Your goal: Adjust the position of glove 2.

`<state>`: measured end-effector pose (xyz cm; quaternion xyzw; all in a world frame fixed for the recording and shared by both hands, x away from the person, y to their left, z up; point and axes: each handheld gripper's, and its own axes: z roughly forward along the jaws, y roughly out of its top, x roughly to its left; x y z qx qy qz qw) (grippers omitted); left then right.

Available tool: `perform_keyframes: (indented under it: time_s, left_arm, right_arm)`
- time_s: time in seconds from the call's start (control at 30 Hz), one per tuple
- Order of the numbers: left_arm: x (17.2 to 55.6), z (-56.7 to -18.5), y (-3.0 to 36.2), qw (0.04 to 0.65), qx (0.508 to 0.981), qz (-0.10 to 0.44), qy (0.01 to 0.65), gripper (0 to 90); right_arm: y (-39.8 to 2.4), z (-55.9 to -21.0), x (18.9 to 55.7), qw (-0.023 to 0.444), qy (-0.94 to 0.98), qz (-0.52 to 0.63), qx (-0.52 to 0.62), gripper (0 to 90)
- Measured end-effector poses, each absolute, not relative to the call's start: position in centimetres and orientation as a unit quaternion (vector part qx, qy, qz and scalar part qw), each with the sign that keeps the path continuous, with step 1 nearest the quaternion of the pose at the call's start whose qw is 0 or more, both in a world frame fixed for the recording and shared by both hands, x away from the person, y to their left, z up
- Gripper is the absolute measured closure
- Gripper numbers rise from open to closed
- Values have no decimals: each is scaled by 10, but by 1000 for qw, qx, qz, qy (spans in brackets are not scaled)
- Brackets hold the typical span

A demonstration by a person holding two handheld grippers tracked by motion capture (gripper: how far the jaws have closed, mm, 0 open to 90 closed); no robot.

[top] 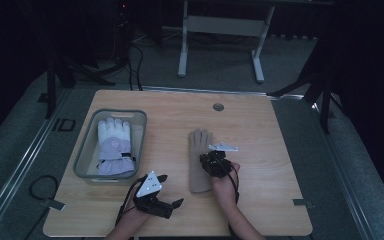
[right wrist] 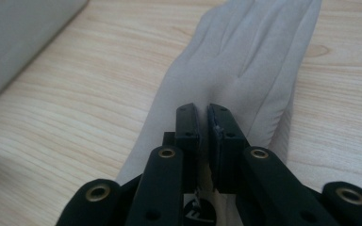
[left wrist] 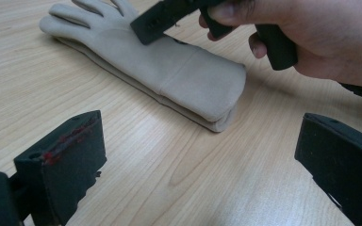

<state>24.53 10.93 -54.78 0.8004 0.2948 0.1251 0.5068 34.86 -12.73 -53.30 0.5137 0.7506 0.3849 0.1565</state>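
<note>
A dim room: grey carpet floor (top: 220,65), a white desk frame (top: 220,30), dark surroundings.

Two gloves in all — one flat beige fabric glove (top: 200,159) on the light wooden table (top: 270,165), right of the one clear grey plastic bin (top: 91,131), and one padded white-and-lilac ski glove (top: 114,146) inside that bin. Two black handheld grippers — one per hand.

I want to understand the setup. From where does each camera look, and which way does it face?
High view: above the table, facing down; both forearms, bin.
Left gripper view: on the left gripper, fingers open, facing the beige glove.
Right gripper view: on the right gripper, shut above the glove.
All share the glove.
</note>
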Motion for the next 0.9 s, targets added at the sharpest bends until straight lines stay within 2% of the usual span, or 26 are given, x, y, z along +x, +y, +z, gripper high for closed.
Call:
perform_keyframes:
  time_s: [0.13,0.23,0.27,0.3,0.4,0.47,0.53,0.7,0.83,0.9]
  left_arm:
    - [245,-547,110,504,801,131,295,34]
    - [246,-547,110,503,801,130,296,35]
    - [246,-547,110,503,801,130,296,36]
    - [246,-546,109,499,804,128,297,43]
    - [245,-546,108,498,805,128,295,46]
    - [246,-545,107,495,806,124,299,46]
    - [246,-545,107,494,806,120,301,46]
    - [245,-545,104,489,811,119,298,49]
    - [244,-546,101,484,817,114,291,49]
    - [244,-546,99,484,818,111,289,50]
  right_arm:
    - [-129,-539,350,152,755,381,512,808]
    - [-133,-534,350,143,755,390,508,704]
    - [-133,-534,350,143,755,390,508,704]
    - [-136,-529,349,141,754,403,499,552]
    - [-144,-521,349,142,757,419,481,373]
    - [-150,-516,351,119,764,431,465,222]
    - [-153,-513,351,105,774,438,445,130]
    - [-161,-508,345,122,796,442,394,137]
    - [-170,-511,347,107,816,447,352,153]
    - [-179,-513,346,114,819,458,328,154]
